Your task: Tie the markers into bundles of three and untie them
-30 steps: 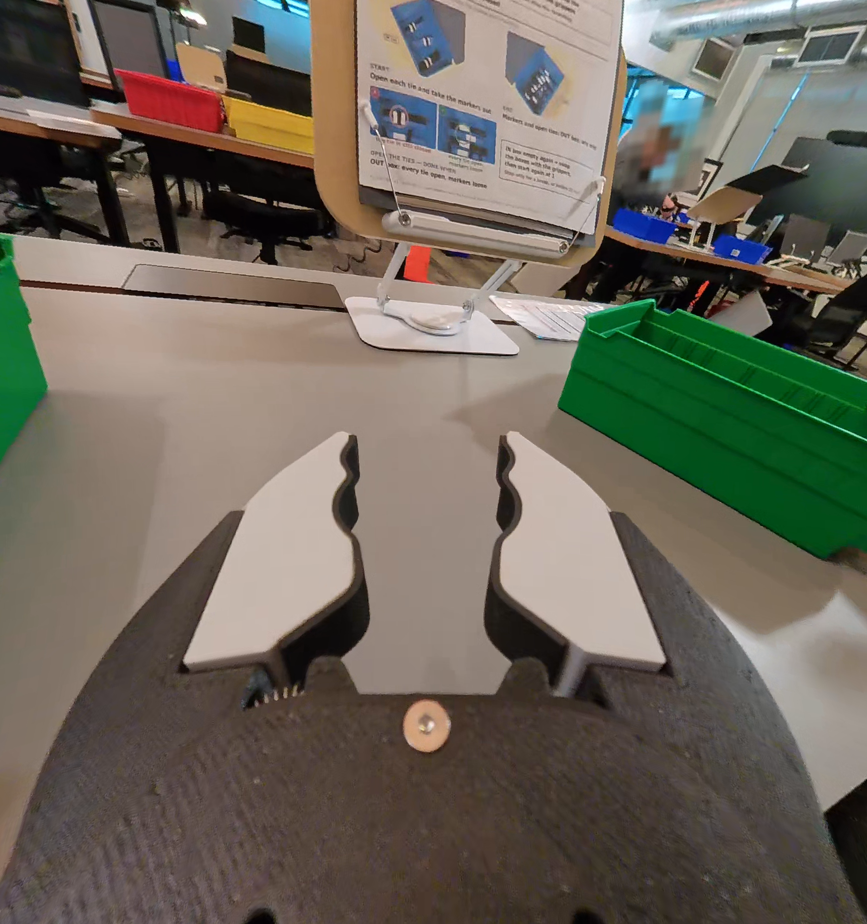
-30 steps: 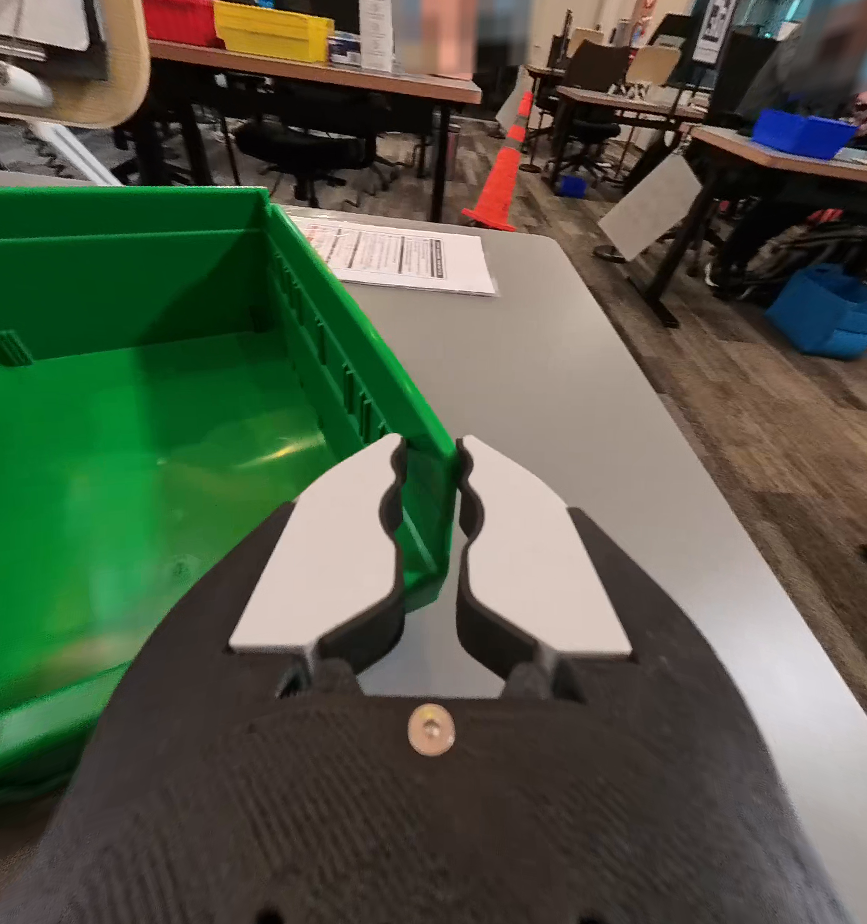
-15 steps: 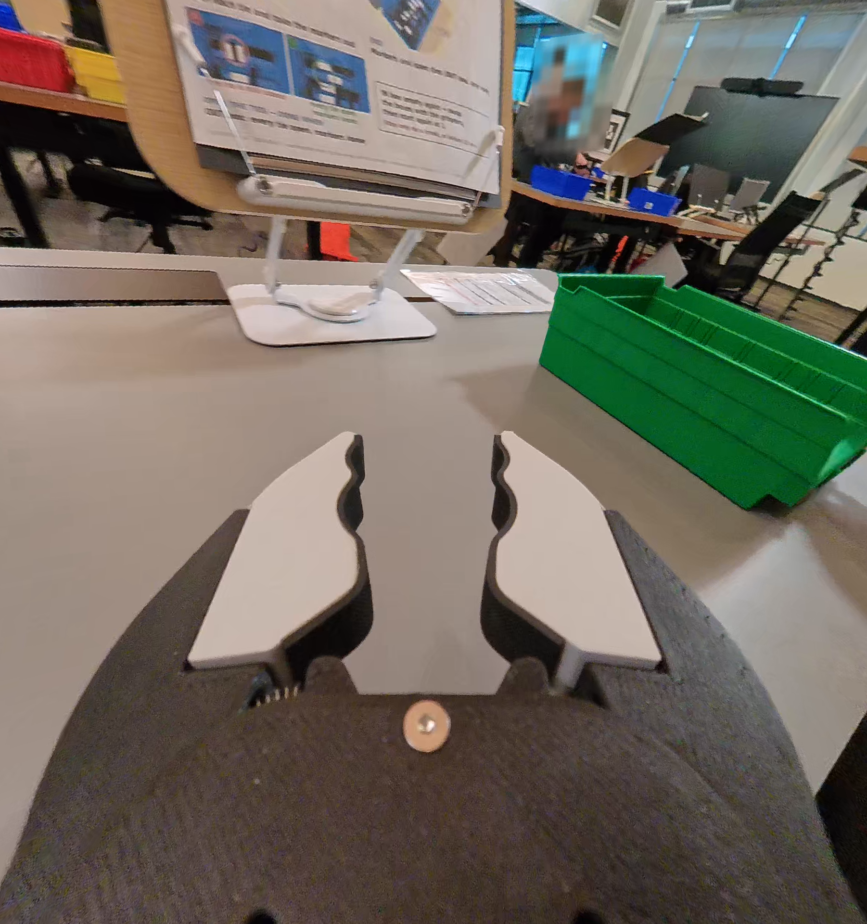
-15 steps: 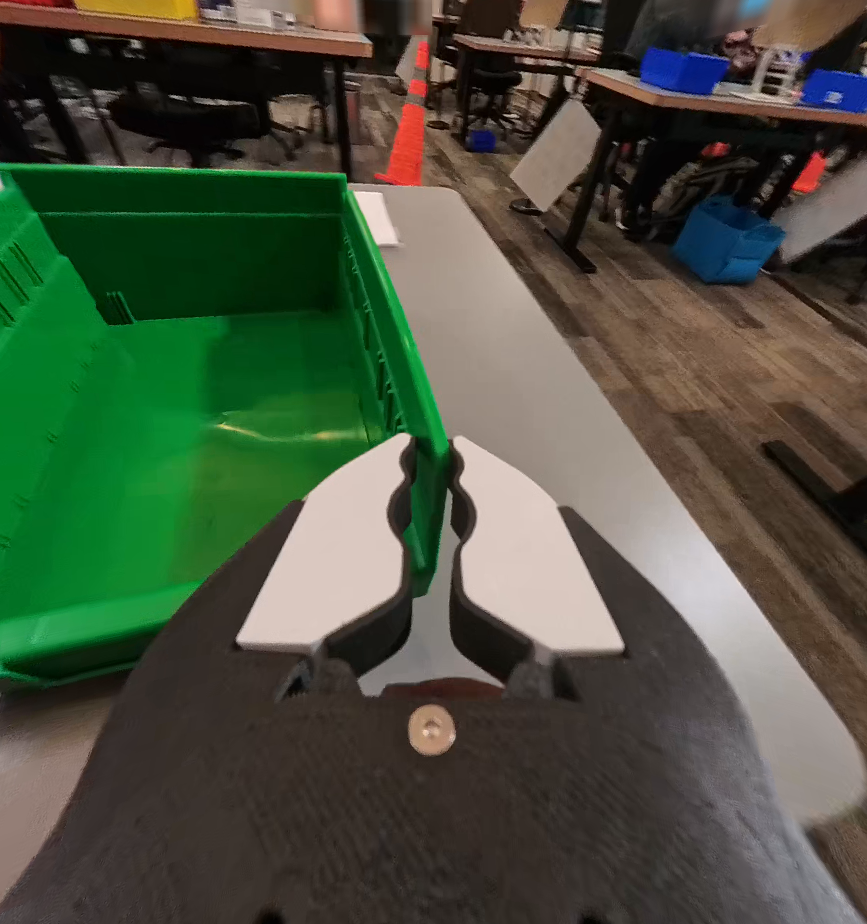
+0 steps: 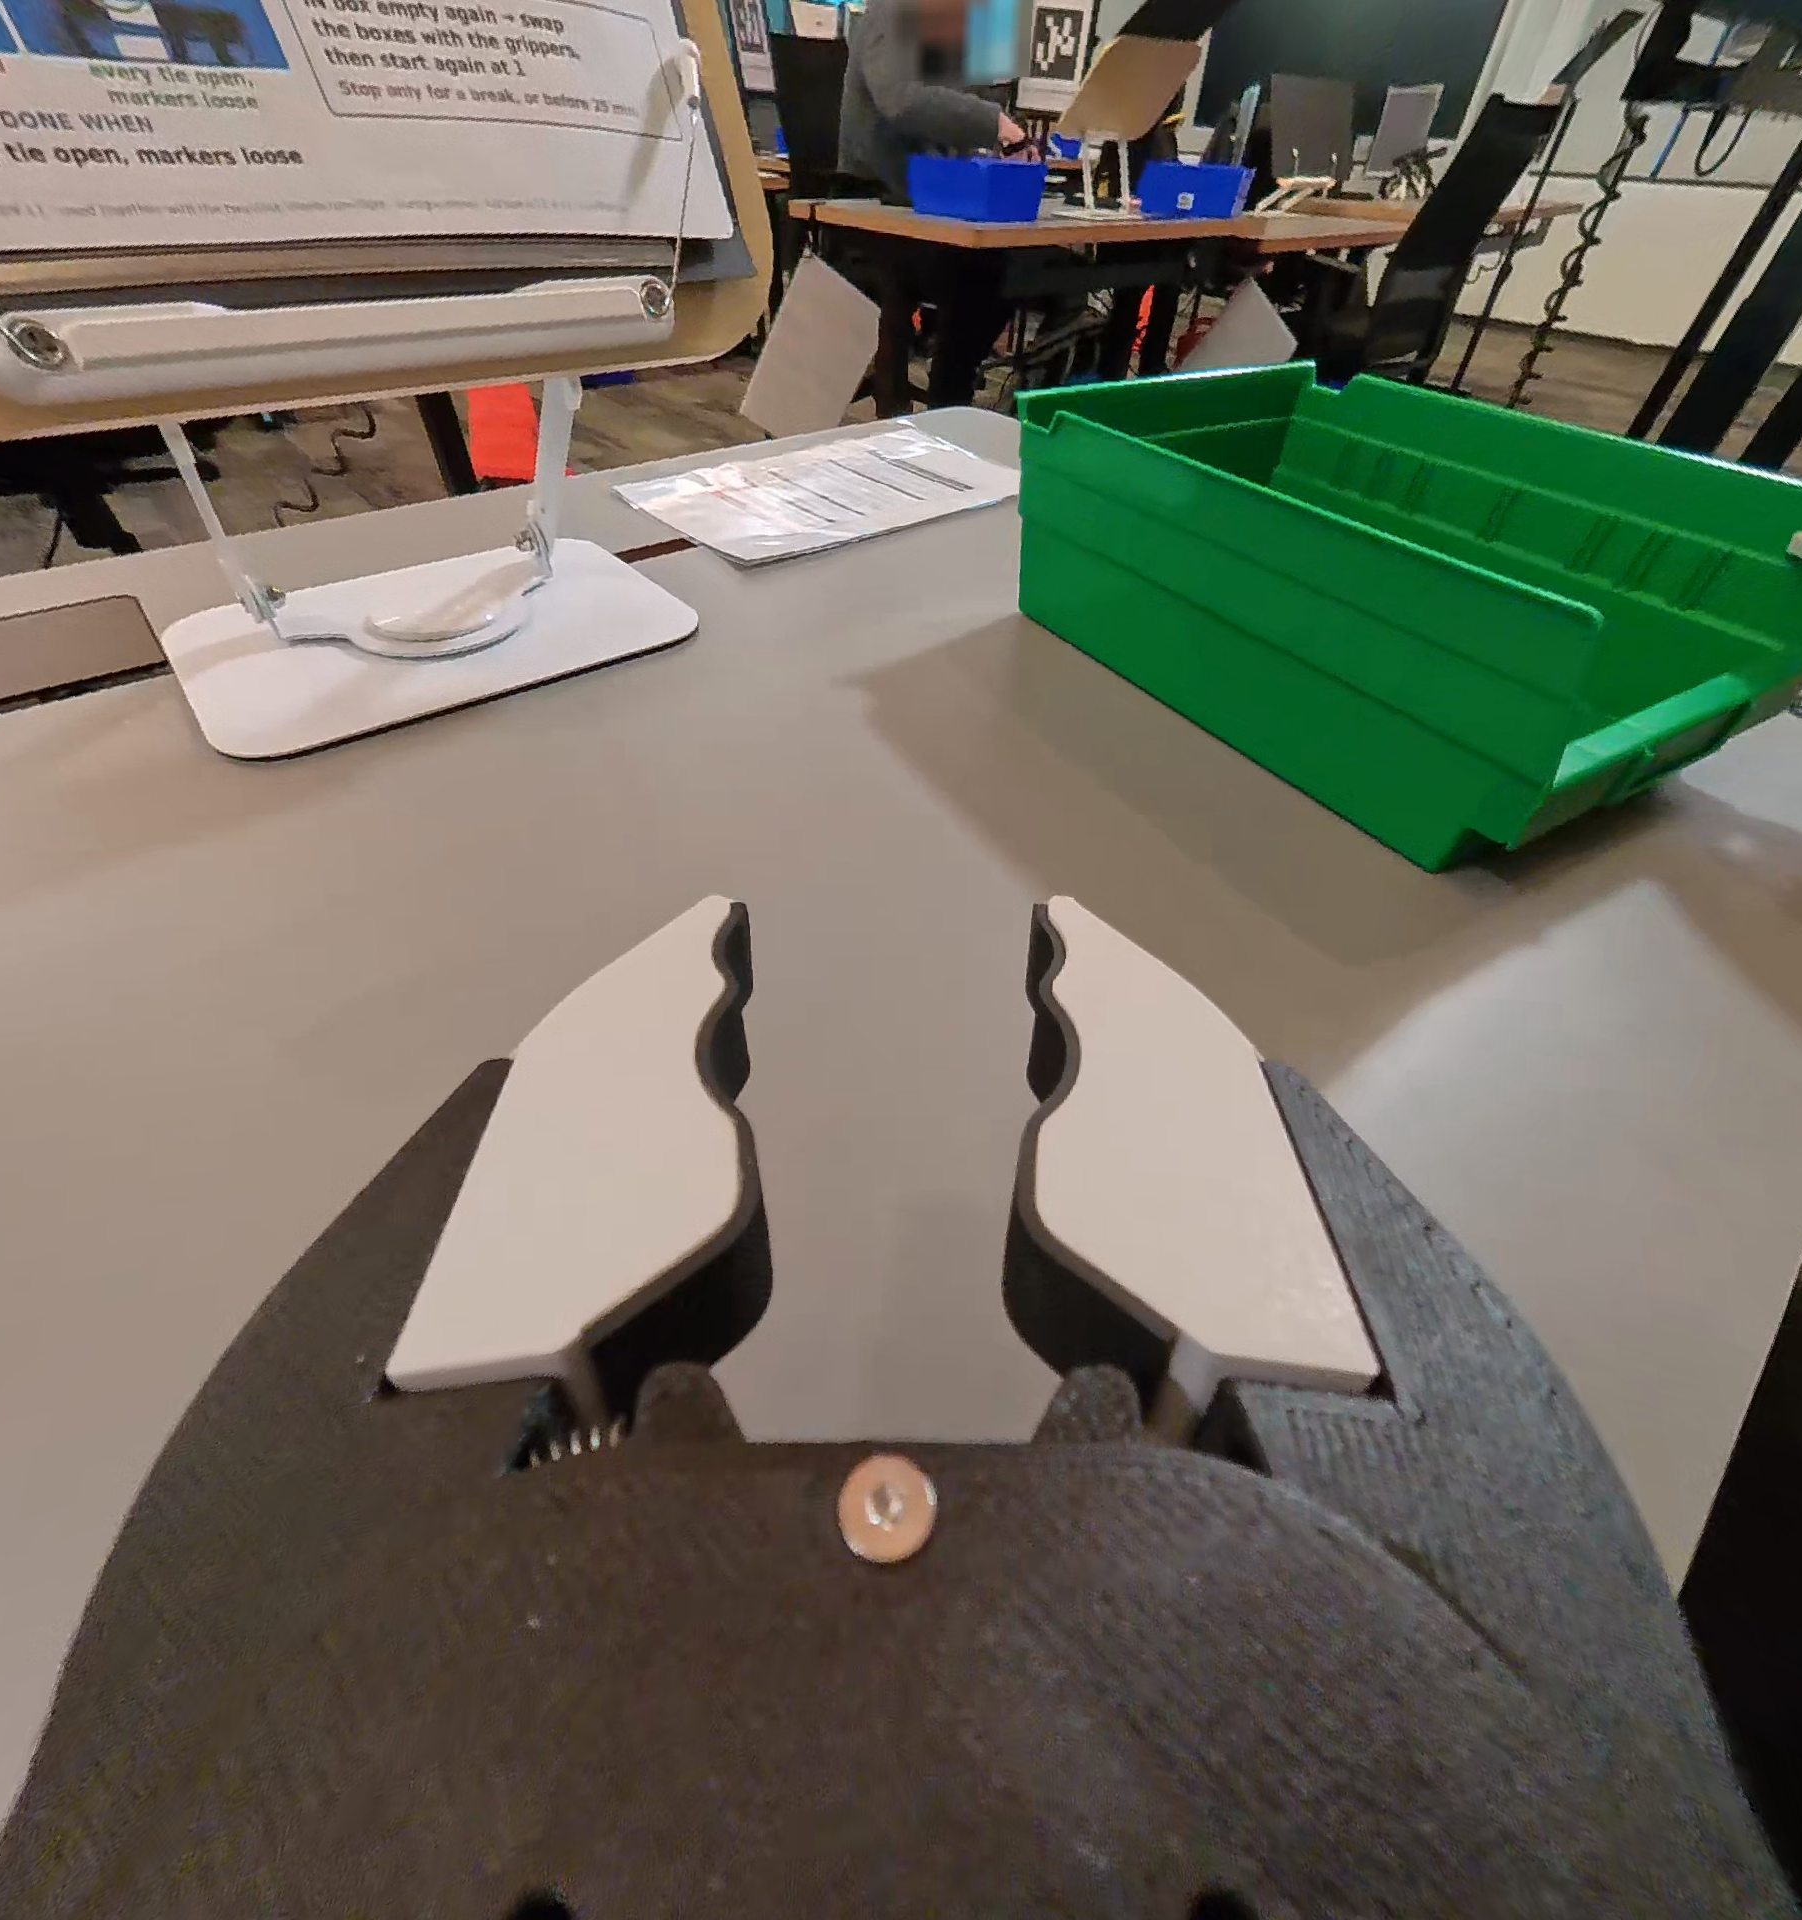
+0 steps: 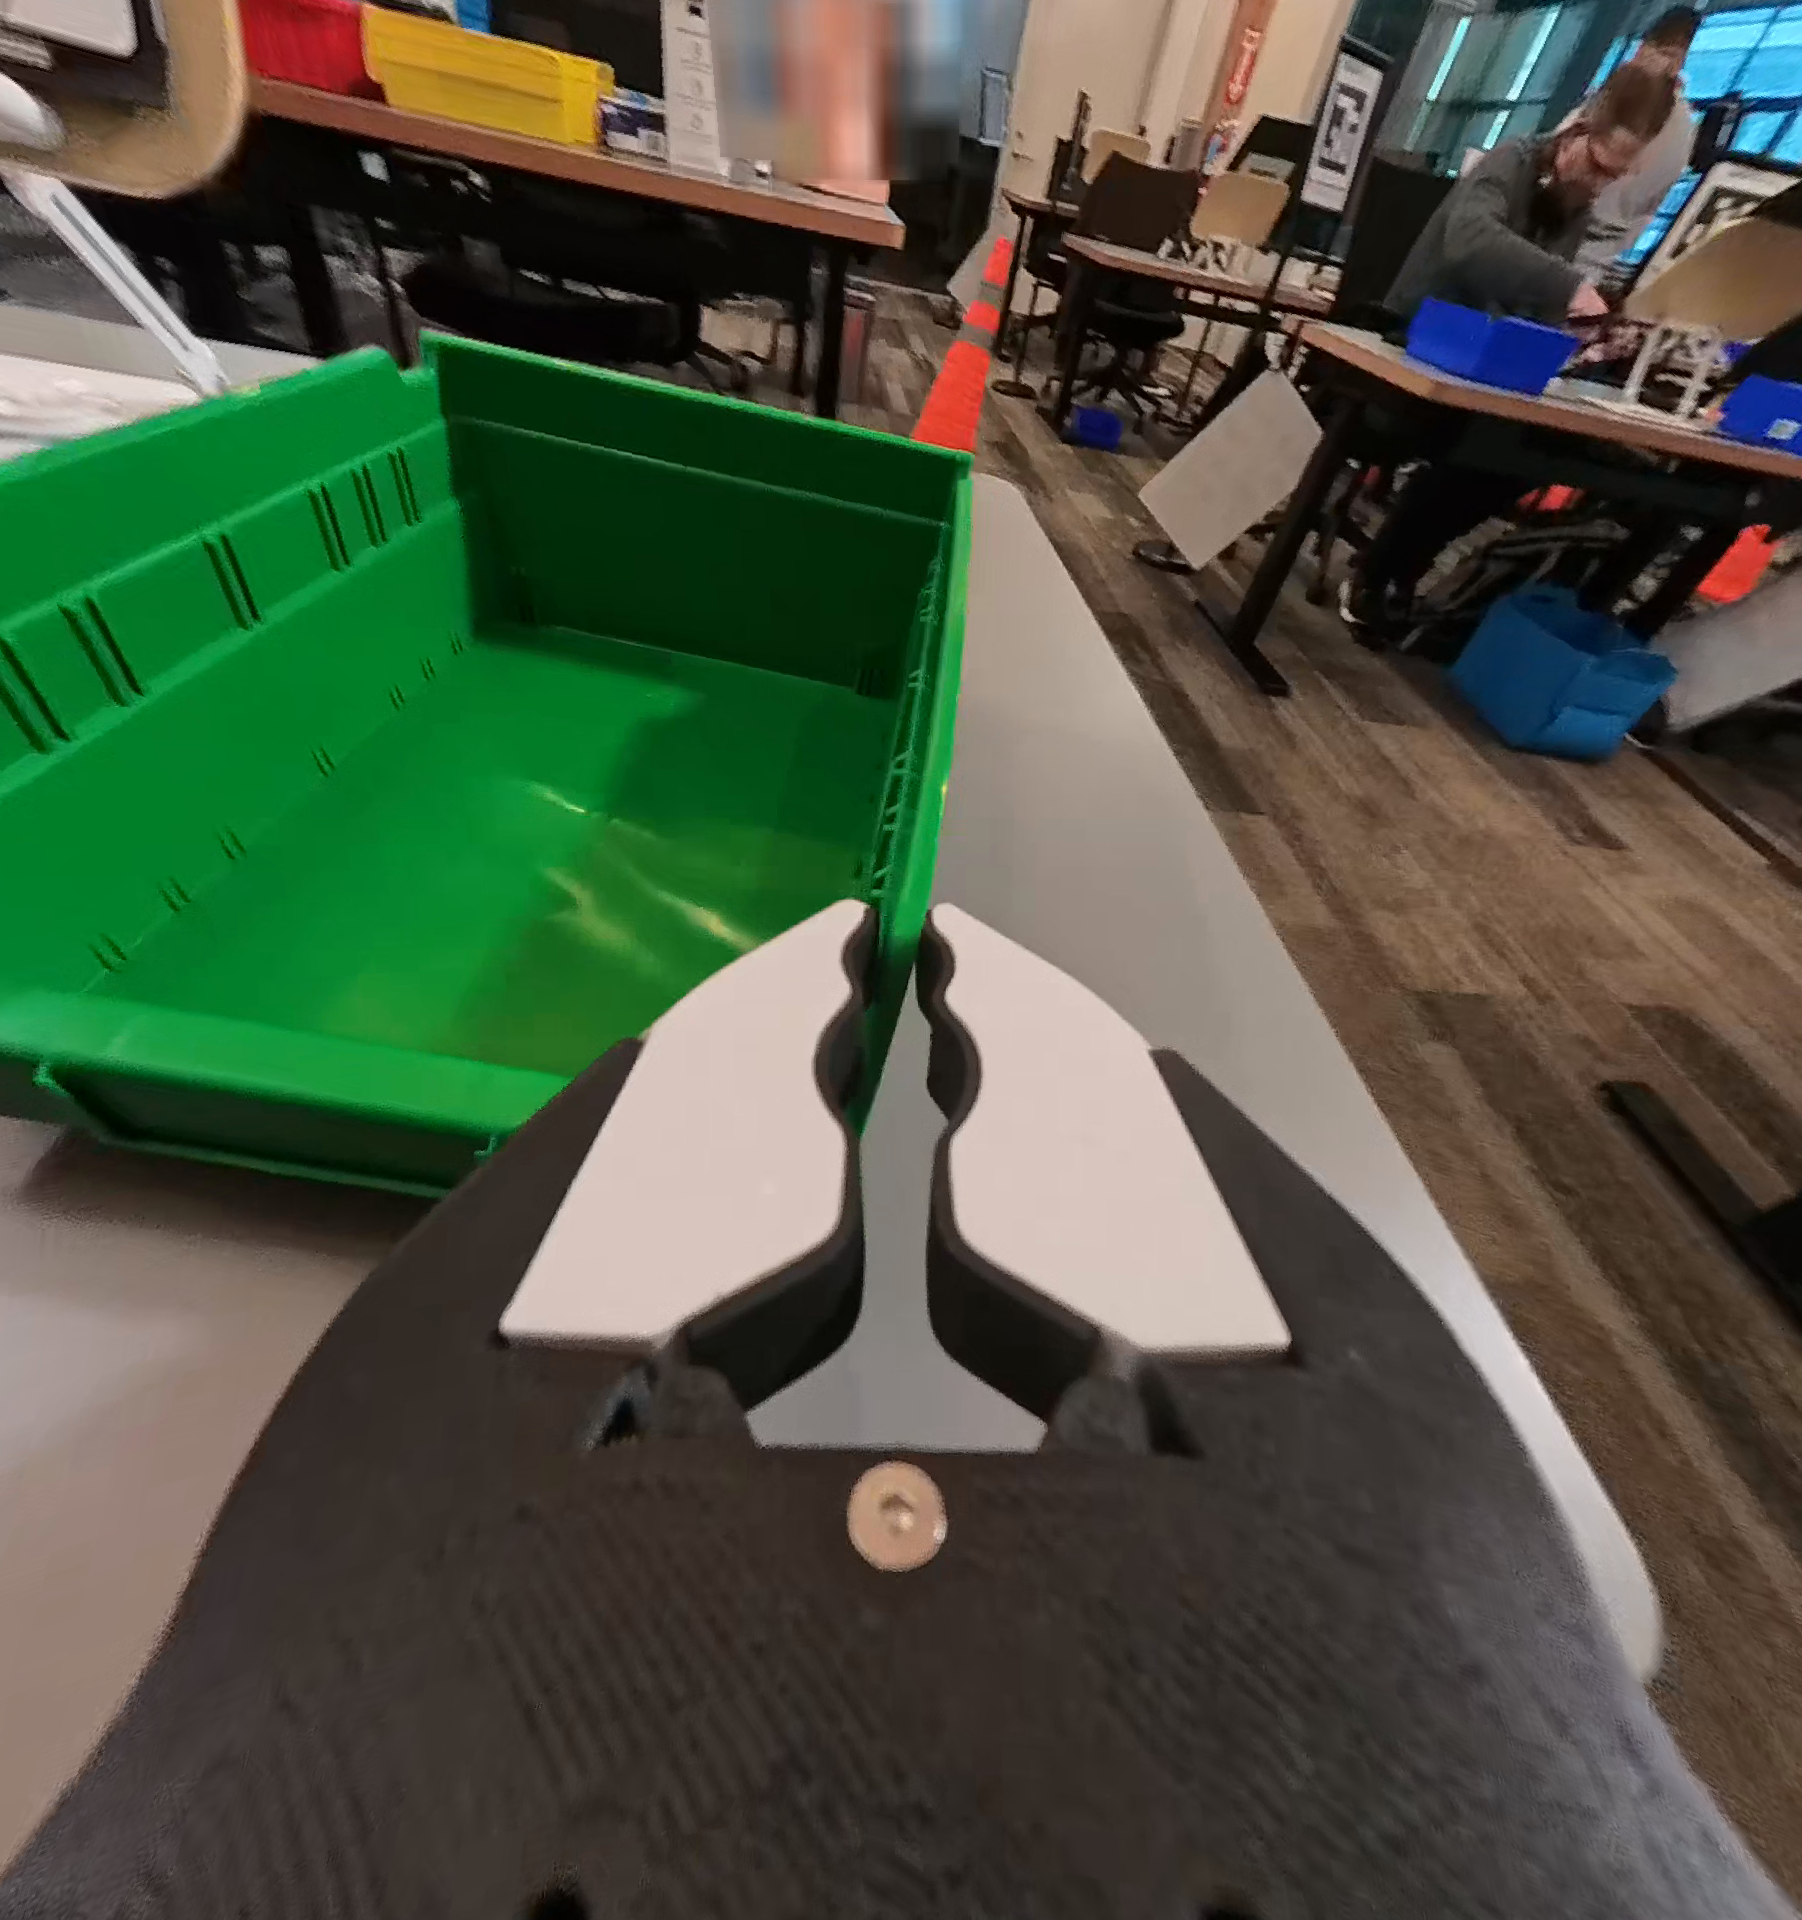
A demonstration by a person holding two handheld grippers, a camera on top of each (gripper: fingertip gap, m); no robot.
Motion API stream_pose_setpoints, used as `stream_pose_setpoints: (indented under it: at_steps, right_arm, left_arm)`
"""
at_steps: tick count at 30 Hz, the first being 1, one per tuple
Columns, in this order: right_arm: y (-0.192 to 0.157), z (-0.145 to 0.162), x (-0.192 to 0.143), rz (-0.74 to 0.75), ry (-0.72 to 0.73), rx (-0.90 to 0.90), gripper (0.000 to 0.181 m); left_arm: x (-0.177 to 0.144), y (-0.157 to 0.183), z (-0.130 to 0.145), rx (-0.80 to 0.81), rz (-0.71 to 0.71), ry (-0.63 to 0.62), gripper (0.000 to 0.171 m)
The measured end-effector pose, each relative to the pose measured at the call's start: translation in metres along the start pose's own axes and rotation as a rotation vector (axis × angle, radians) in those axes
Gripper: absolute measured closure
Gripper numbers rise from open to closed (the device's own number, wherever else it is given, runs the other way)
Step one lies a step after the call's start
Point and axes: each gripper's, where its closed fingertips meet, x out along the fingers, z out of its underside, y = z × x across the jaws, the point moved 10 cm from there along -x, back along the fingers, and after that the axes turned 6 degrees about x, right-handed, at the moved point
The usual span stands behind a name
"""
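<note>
The right tool (image 6: 892,935) is nearly closed, its grey fingers (image 6: 710,1143) pinching the near right wall of the empty green plastic bin (image 6: 409,810) on the grey counter (image 6: 1073,810). The left tool (image 5: 886,914) gapes wide, holding nothing, over bare counter left of the bin, below a white document stand (image 5: 429,644).

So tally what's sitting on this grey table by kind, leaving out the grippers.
Green plastic storage bin: 1
White document stand holding an instruction sheet: 1
Loose printed paper sheet: 1
Total: 3
</note>
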Motion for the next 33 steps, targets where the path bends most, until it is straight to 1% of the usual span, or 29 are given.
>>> stream_pose_setpoints:
  at_steps: [2,4,7,9,10,11,12,13,15,16,18,20,23,26,28,30,31,33]
  right_arm:
    - [0.007,0.001,0.004,-0.031,0.014,0.096,0.176]
    - [0.013,0.0,0.008,-0.025,0.018,0.169,0.177]
    - [0.017,-0.002,0.014,-0.001,0.007,0.187,0.177]
    - [0.018,-0.005,0.018,0.034,-0.024,0.193,0.176]
    - [0.018,-0.009,0.019,0.083,-0.053,0.204,0.174]
    - [0.019,-0.018,0.017,0.176,-0.068,0.216,0.158]
    - [0.021,-0.031,0.012,0.271,-0.036,0.22,0.135]
    - [0.02,-0.046,0.004,0.312,0.027,0.203,0.122]
    - [0.01,-0.073,-0.015,0.353,0.223,0.173,0.124]
    - [-0.001,-0.084,-0.022,0.338,0.322,0.16,0.126]
    - [-0.039,-0.098,-0.027,0.212,0.457,0.121,0.131]
    - [-0.091,-0.102,-0.022,0.049,0.476,0.06,0.132]
    - [-0.179,-0.095,-0.014,-0.242,0.433,0.021,0.134]
    - [-0.254,-0.074,-0.012,-0.551,0.299,0.06,0.135]
    - [-0.288,-0.057,-0.013,-0.713,0.172,0.046,0.136]
    - [-0.309,-0.042,-0.015,-0.825,0.095,-0.026,0.136]
    - [-0.315,-0.037,-0.015,-0.852,0.084,-0.084,0.136]
    - [-0.322,-0.034,-0.012,-0.847,0.09,-0.156,0.139]
  left_arm:
    - [-0.002,-0.002,0.003,0.007,-0.02,-0.025,0.12]
    - [-0.006,-0.008,0.008,0.005,-0.057,-0.059,0.12]
    - [-0.017,-0.018,0.01,-0.032,-0.097,-0.051,0.12]
    - [-0.025,-0.025,0.011,-0.065,-0.118,-0.045,0.12]
    - [-0.029,-0.028,0.012,-0.078,-0.134,-0.045,0.12]
    - [-0.033,-0.032,0.014,-0.088,-0.157,-0.054,0.12]
    - [-0.036,-0.035,0.015,-0.095,-0.178,-0.062,0.12]
    - [-0.039,-0.039,0.016,-0.103,-0.192,-0.065,0.12]
    - [-0.045,-0.045,0.019,-0.128,-0.214,-0.063,0.12]
    - [-0.047,-0.047,0.02,-0.145,-0.217,-0.06,0.12]
    - [-0.049,-0.049,0.021,-0.178,-0.214,-0.053,0.12]
    - [-0.051,-0.05,0.021,-0.187,-0.214,-0.047,0.12]
    - [-0.055,-0.049,0.018,-0.146,-0.229,-0.031,0.12]
    - [-0.059,-0.048,0.016,-0.106,-0.231,-0.014,0.12]
    - [-0.063,-0.048,0.016,-0.09,-0.233,-0.009,0.12]
    - [-0.068,-0.048,0.016,-0.079,-0.243,-0.007,0.12]
    - [-0.072,-0.049,0.017,-0.078,-0.249,0.0,0.12]
    - [-0.081,-0.05,0.016,-0.088,-0.261,0.014,0.12]
